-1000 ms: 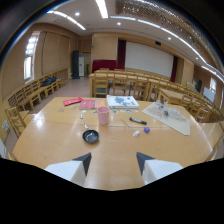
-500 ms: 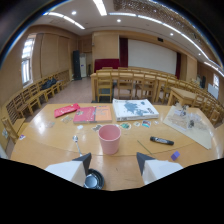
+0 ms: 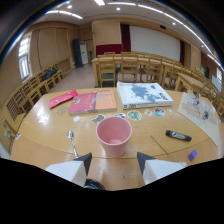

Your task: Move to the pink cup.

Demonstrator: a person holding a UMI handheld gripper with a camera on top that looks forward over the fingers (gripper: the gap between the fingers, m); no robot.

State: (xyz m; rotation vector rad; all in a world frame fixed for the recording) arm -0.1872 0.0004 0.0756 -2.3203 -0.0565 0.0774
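The gripper (image 3: 114, 162) holds its jaws spread, with the upright pink cup (image 3: 114, 136) standing on the table (image 3: 40, 135) just ahead of the fingers, apparently untouched, a spoon (image 3: 72, 141) lying to its left.

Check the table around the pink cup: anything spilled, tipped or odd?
Nothing stands out. The pink plastic cup stands upright just ahead of the open gripper, no spill visible. The metal spoon, black marker and red-and-orange books lie flat on the round wooden table.
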